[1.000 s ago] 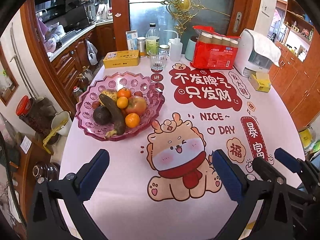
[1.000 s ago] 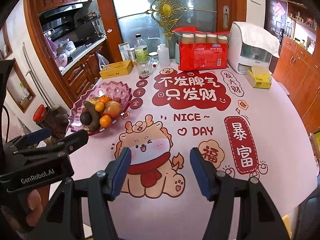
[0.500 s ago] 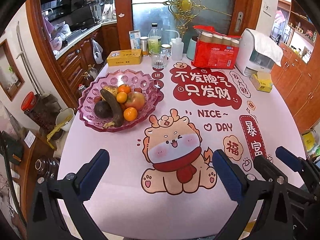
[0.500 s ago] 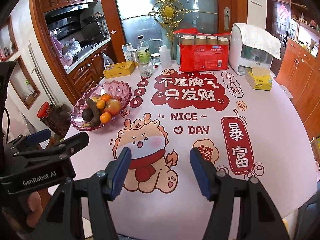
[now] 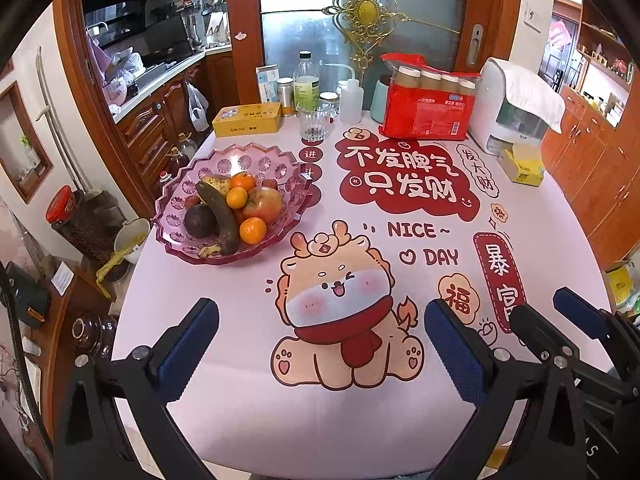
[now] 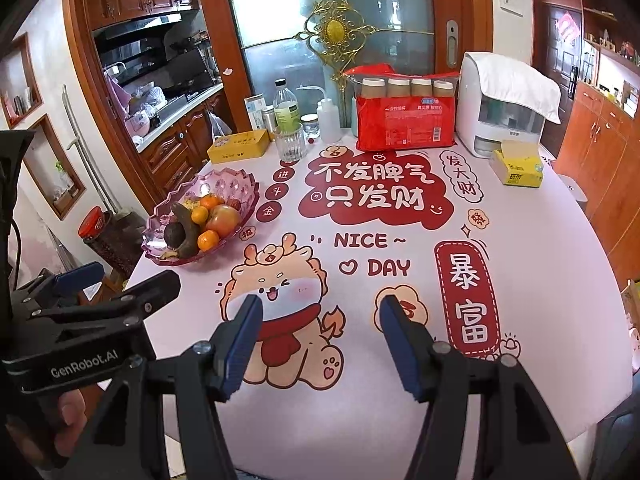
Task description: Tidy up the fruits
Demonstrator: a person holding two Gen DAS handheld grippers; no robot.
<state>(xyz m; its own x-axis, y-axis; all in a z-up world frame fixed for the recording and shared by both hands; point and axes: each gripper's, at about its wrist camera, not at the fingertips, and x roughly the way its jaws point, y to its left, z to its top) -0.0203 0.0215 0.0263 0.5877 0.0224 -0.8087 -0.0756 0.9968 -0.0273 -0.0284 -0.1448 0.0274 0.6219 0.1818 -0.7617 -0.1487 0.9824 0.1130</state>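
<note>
Left tool (image 5: 322, 344): fingers spread wide, gripping nothing, hovering over the surface (image 5: 280, 420) near its front edge. Right tool (image 6: 320, 340): likewise spread and unloaded. The hand under the left tool is mostly cut off. Bowl (image 5: 176, 196) sits at left with the fruit (image 5: 236, 208) piled inside; lower pieces hidden.

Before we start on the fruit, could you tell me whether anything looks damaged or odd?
The banana in the bowl is almost wholly dark brown, seemingly overripe. Otherwise, nothing is spilled or tipped.
</note>
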